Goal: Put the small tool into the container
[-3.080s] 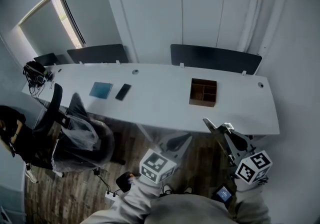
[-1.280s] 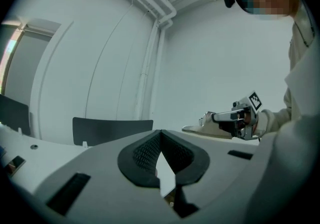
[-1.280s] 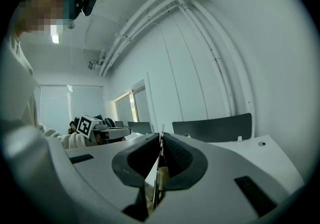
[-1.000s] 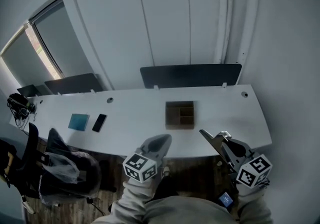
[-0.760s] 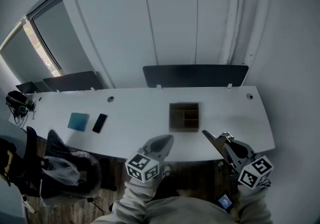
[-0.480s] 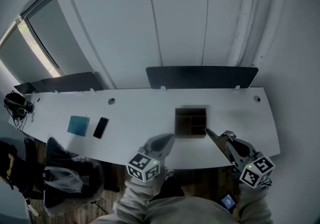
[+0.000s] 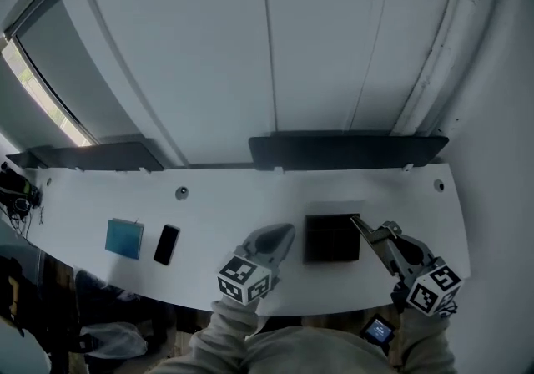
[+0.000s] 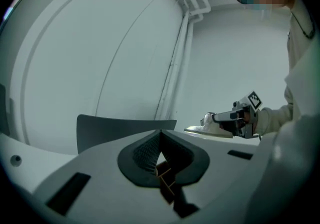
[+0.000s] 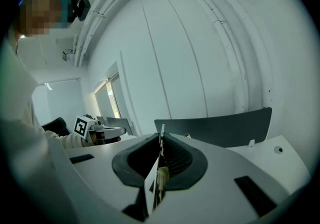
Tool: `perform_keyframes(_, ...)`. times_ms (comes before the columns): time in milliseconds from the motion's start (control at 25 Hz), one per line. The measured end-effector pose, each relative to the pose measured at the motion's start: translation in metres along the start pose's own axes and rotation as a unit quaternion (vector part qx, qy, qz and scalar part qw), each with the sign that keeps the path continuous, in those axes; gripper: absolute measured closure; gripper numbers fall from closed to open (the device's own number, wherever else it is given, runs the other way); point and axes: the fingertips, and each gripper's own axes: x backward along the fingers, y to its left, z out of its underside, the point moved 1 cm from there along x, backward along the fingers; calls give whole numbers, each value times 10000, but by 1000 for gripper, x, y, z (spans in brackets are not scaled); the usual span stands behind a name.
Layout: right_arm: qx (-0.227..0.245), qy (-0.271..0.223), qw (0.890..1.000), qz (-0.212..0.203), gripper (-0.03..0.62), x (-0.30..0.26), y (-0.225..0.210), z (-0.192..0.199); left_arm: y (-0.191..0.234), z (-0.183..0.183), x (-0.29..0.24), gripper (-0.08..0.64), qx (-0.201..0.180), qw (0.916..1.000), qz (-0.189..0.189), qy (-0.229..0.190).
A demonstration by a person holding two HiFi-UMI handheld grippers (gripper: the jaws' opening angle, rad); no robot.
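Drawn nearer to the container (image 7: 332, 239) since a second ago — right gripper (image 7: 360, 224) beside it, clamped on the small tool (image 9: 151, 185); left gripper (image 7: 282, 235) closed, empty.

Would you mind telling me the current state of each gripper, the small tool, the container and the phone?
left gripper: shut, nothing held.
right gripper: shut on the small tool.
small tool: clamped between the right gripper's jaws, not yet in the container.
container: open-topped, sitting on the desk; contents too dark to tell.
phone: lying flat, screen dark.
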Motion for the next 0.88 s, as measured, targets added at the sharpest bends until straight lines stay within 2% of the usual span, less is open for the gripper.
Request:
perform_keyframes(200,-94,71,9994,321,551,-27,-22,-8,26,6,-27,557,-18,9995,244,189)
perform_keyframes(360,-207,165,9989,389,551,-35,-33,-5,28,8,-36,557,17,9990,397,214)
perform_keyframes(720,-157,324,9994,-4,551,-49,-48,-8,19,13,-44,557,83,9989,318,335)
perform_keyframes(880,-113,283,9992,-261,551,-54,-53,-13,5,9,-46,557,-47,9986,270,462)
